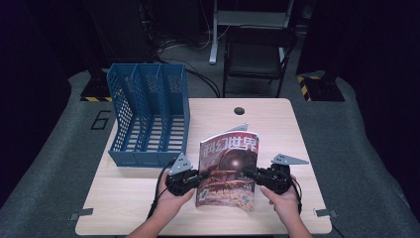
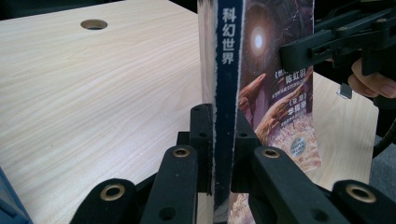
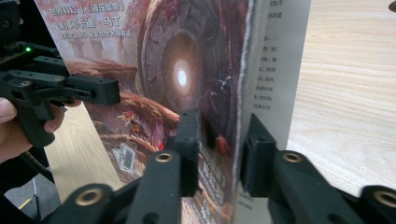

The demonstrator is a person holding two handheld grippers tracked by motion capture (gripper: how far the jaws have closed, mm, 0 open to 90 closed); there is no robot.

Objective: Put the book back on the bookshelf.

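both claws (image 1: 202, 175) (image 1: 250, 173) grip upright magazine (image 1: 229, 166).

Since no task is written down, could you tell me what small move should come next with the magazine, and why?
Probably lift it slightly and carry it toward the blue file rack. The magazine stands upright, the left gripper pinching its spine edge and the right gripper its open edge, and the rack's slots look empty.
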